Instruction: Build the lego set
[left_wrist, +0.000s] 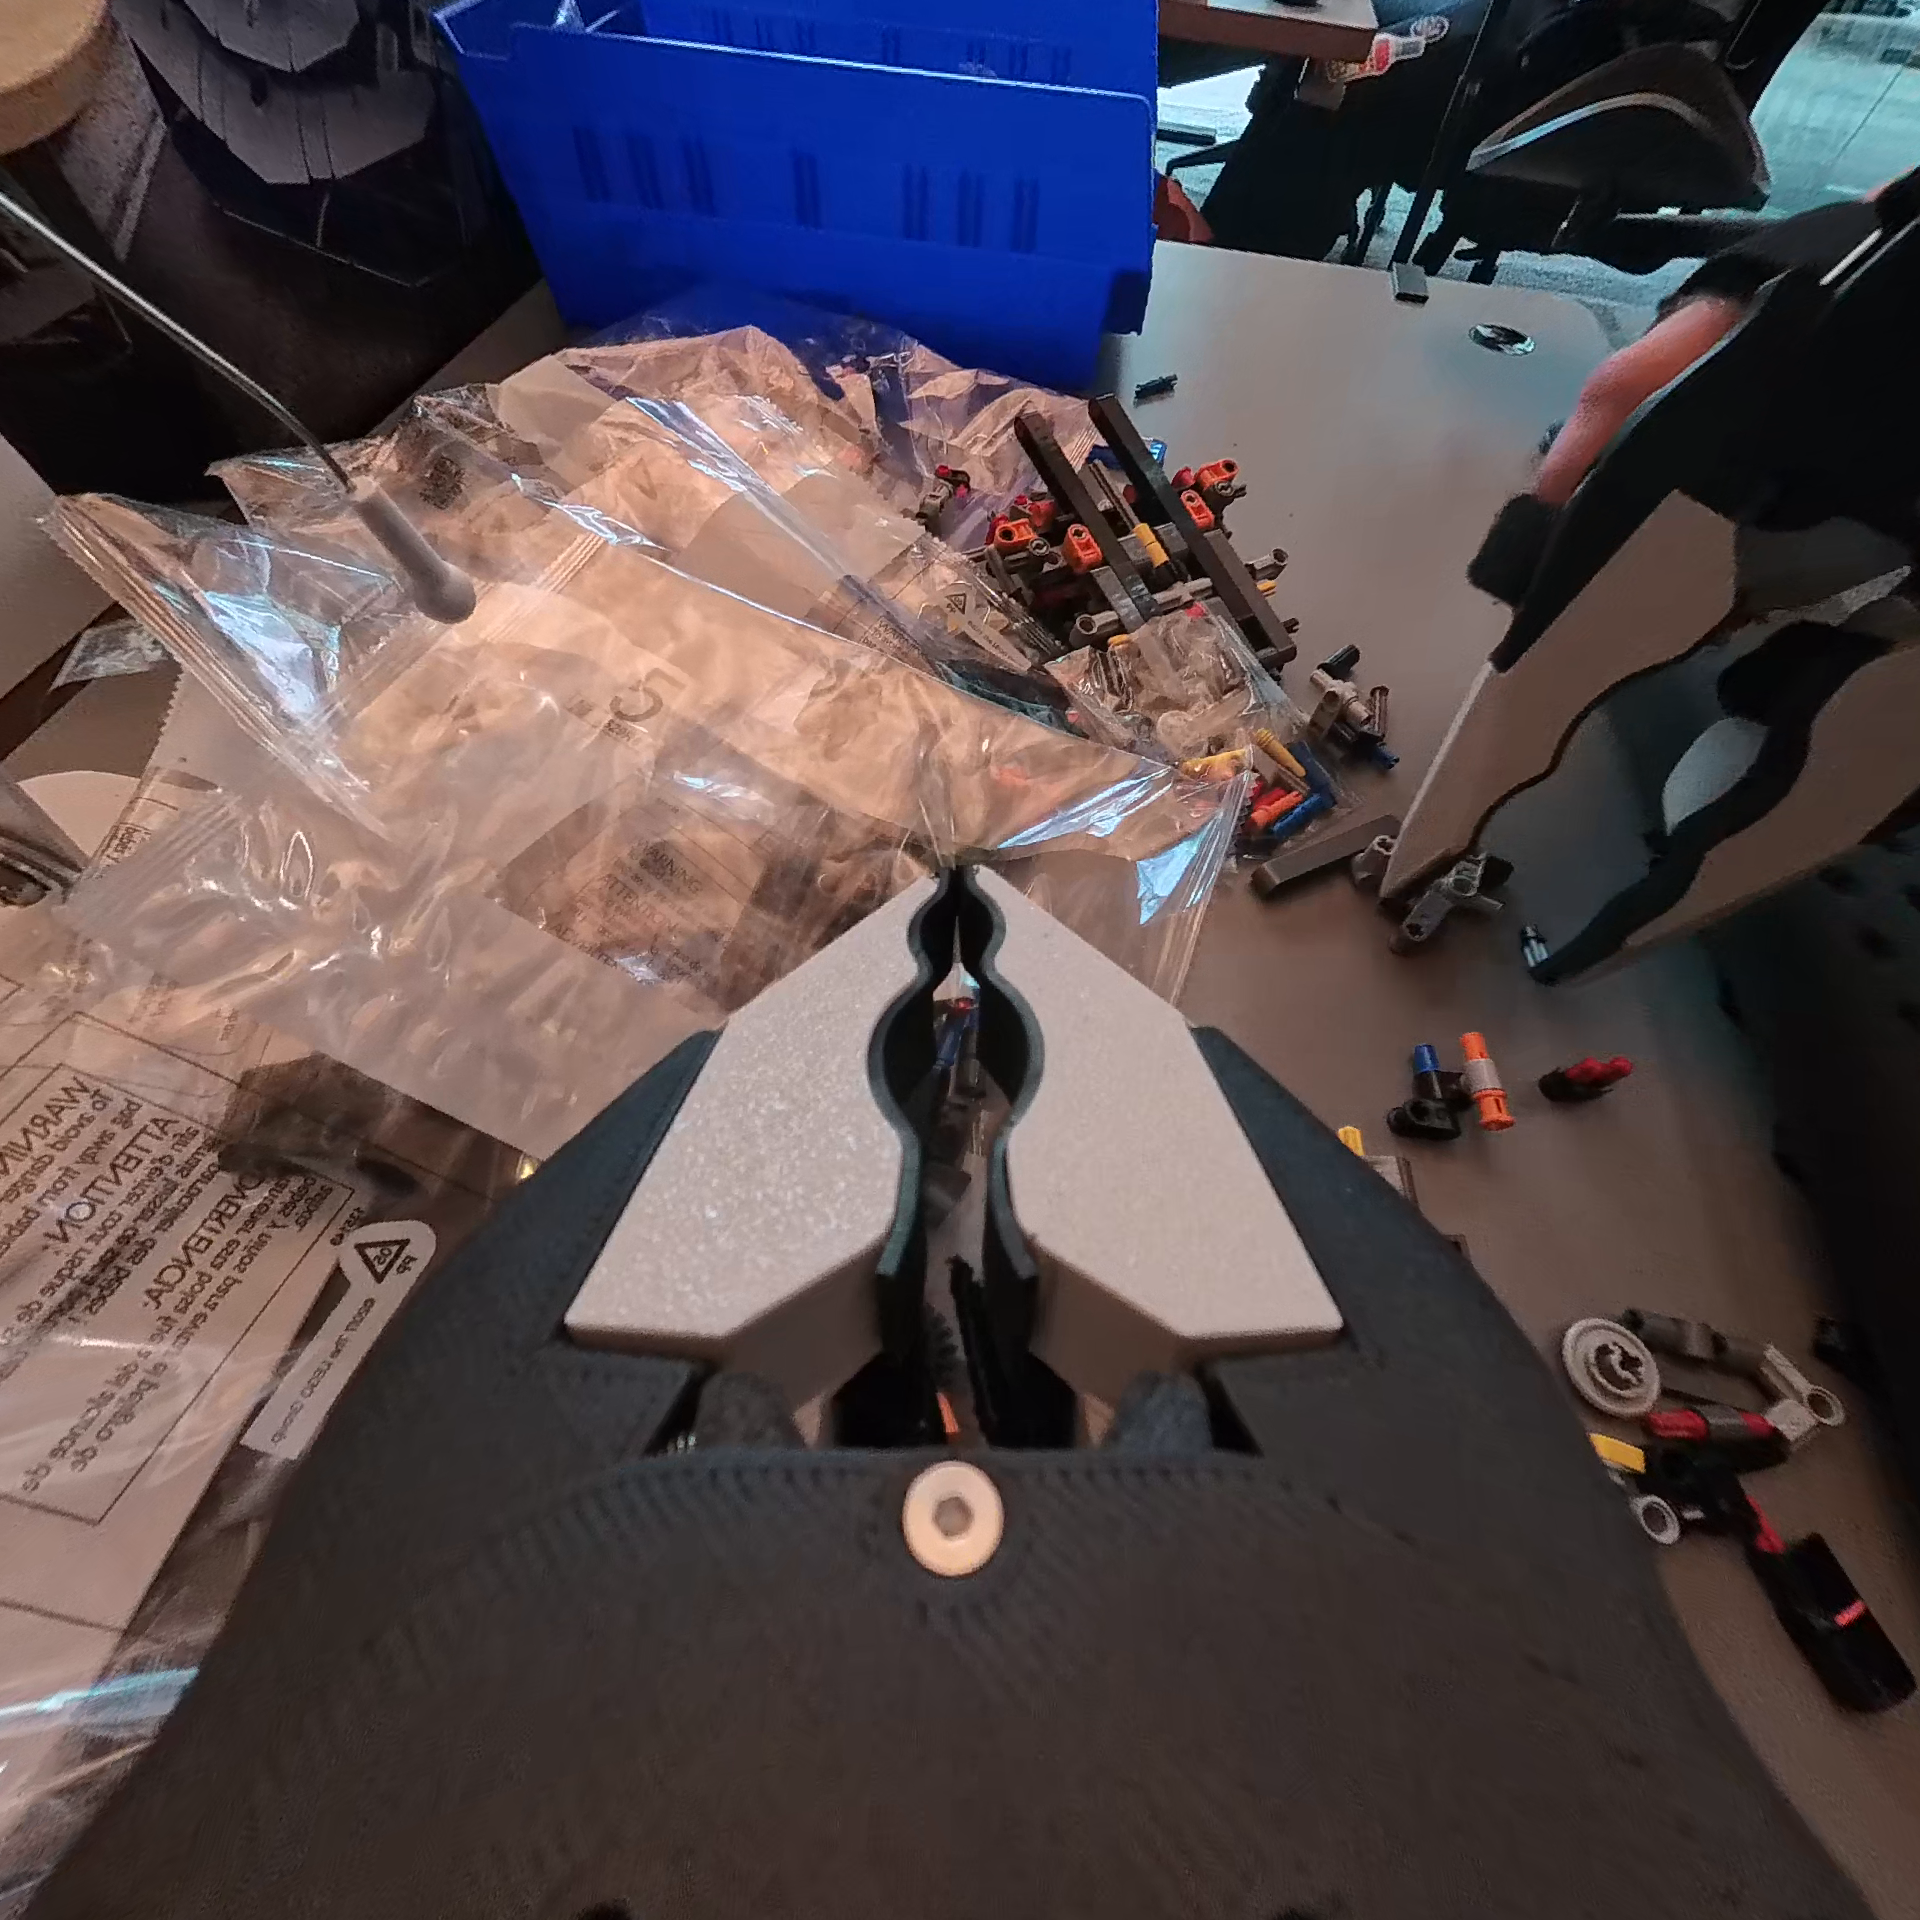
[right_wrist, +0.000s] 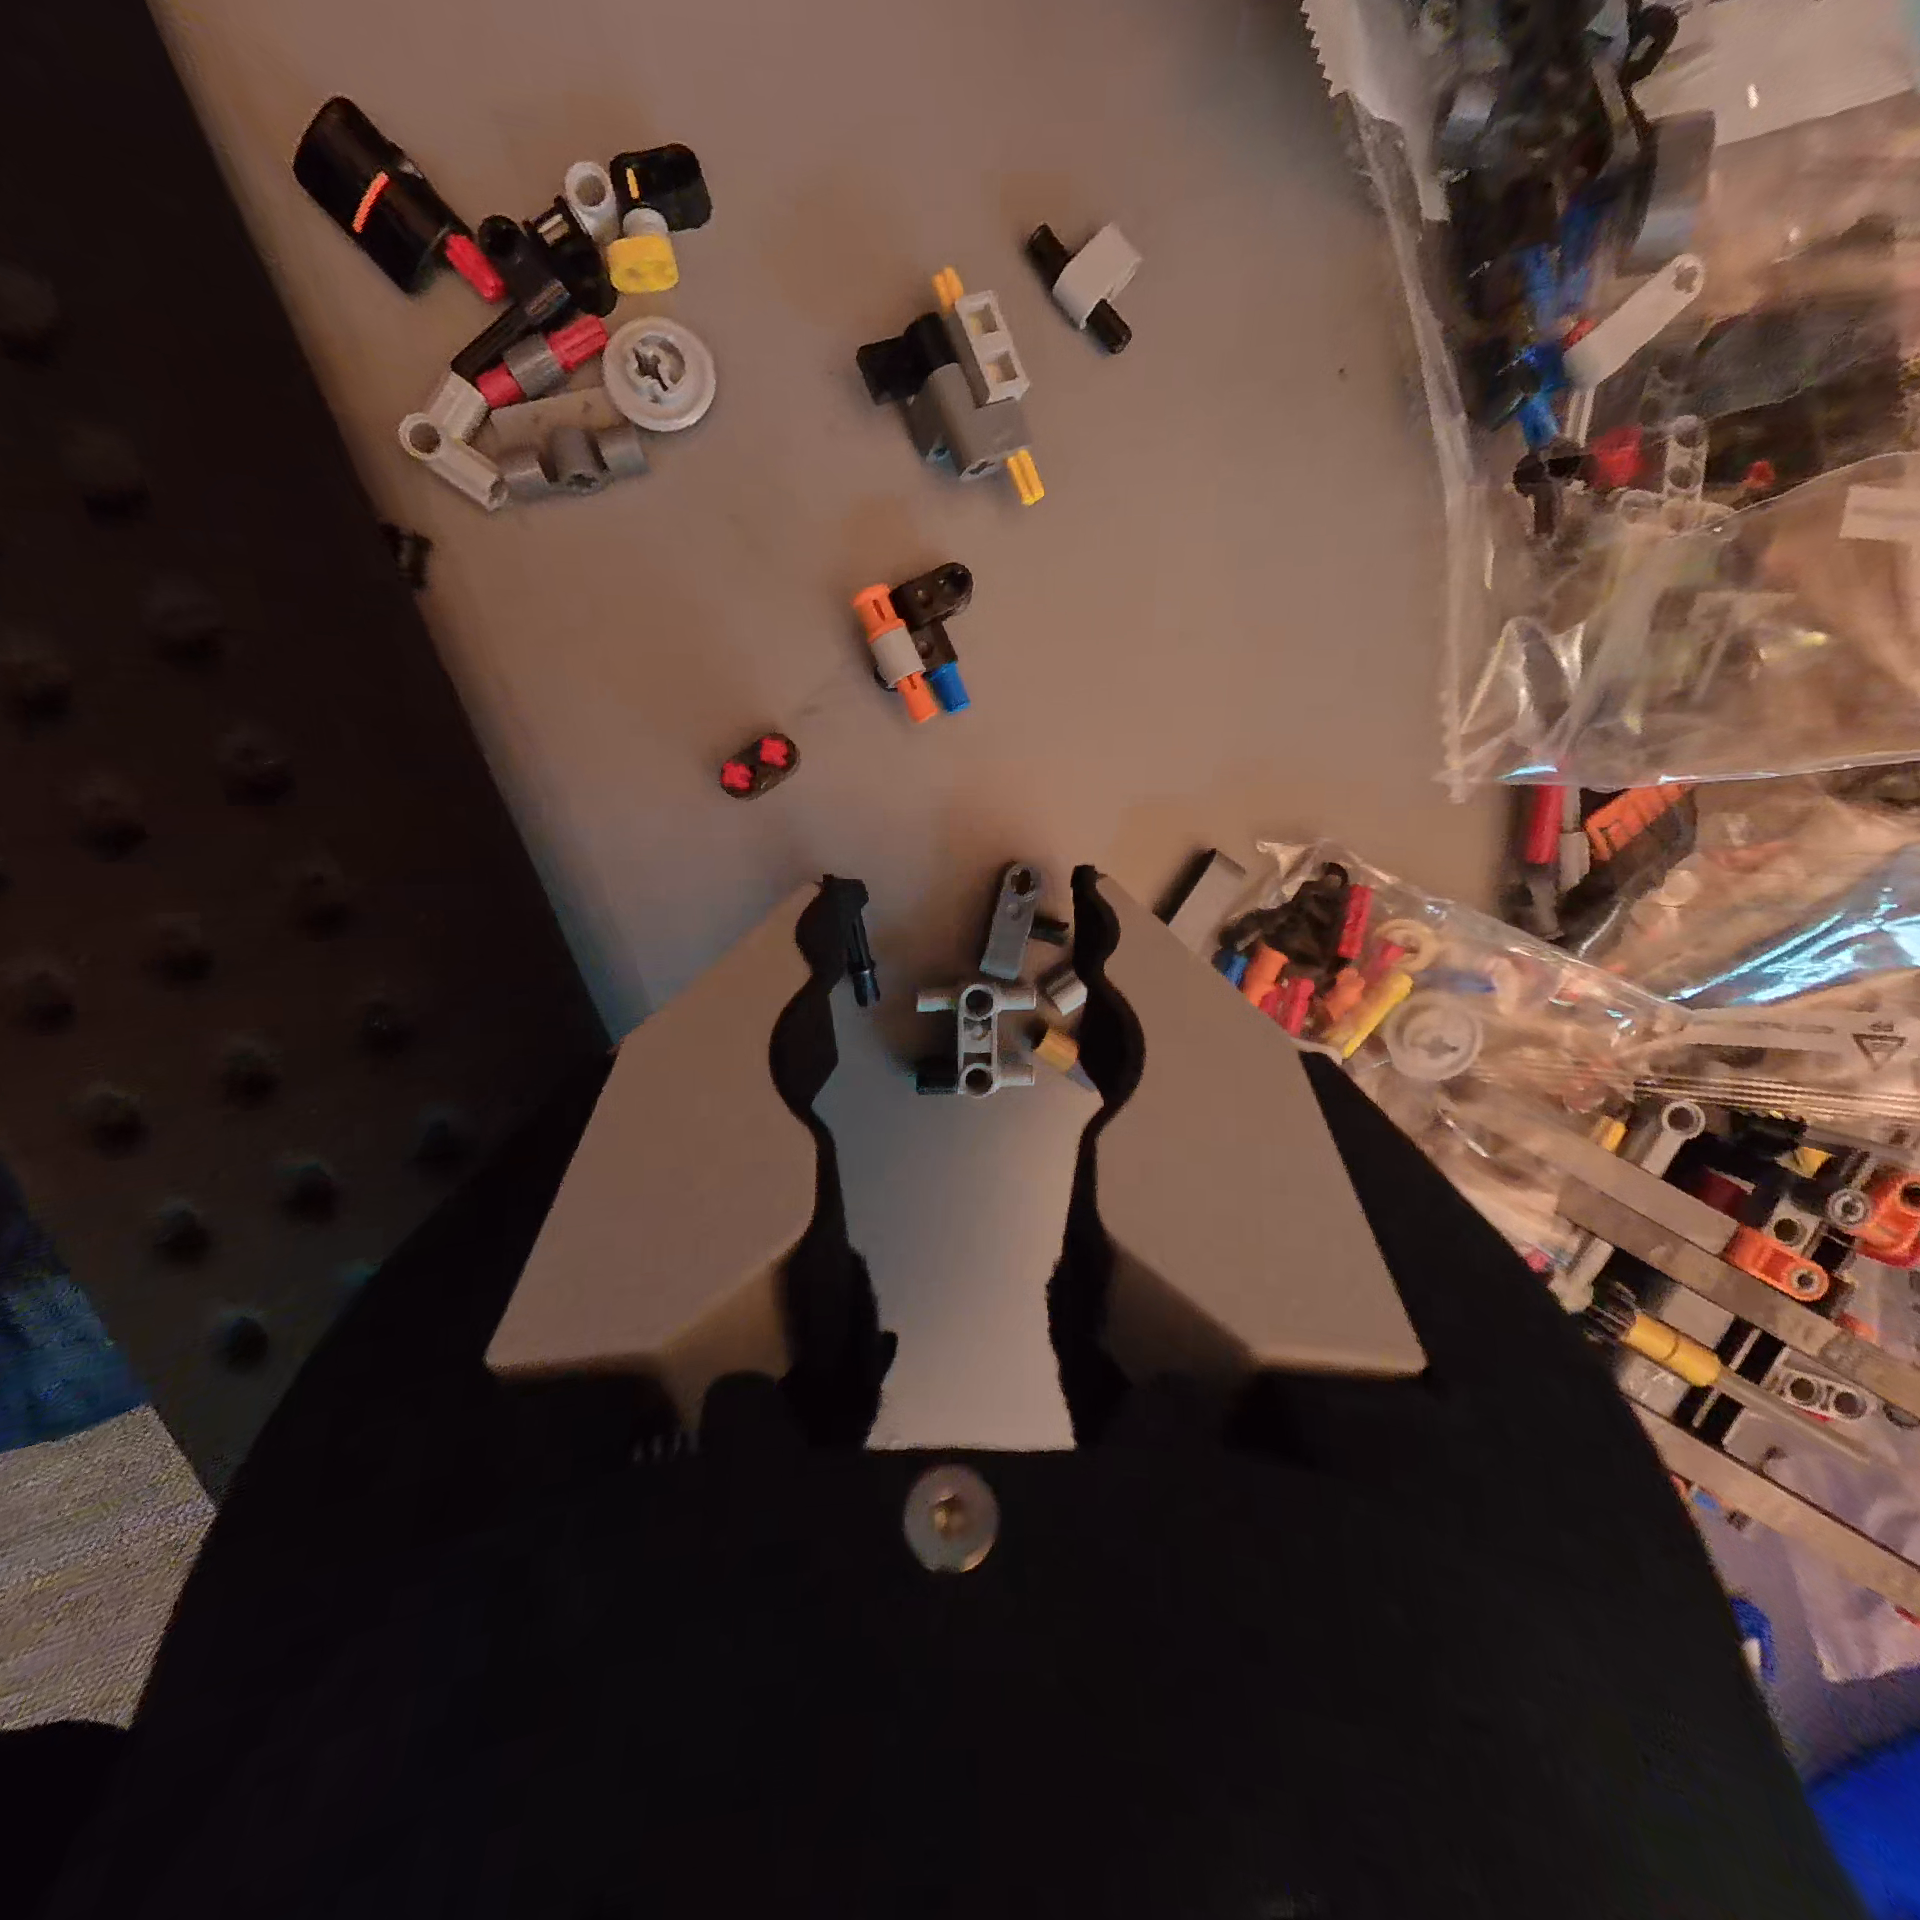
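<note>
Grey table (right_wrist: 1195, 623) — loose lego pieces (right_wrist: 914, 644), plastic bags (left_wrist: 582, 727).

Grey-tan table (left_wrist: 1351, 436) under warm, dim light, its rounded far edge giving onto pale floor (left_wrist: 1829, 94) with dark office chairs (left_wrist: 1621, 135) far right; blue plastic bin (left_wrist: 831, 166) stands far centre; dark studded mat (right_wrist: 208, 727) borders the table's near side.

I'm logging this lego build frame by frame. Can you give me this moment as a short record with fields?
left claw: shut on the clear plastic bag, pinching its edge
right claw: open, above a light grey connector piece on the table
partial build: black beam frame with orange parts, beside the bags
loose parts: orange-and-blue pin cluster, grey wheel hub
behind: blue bin
</note>
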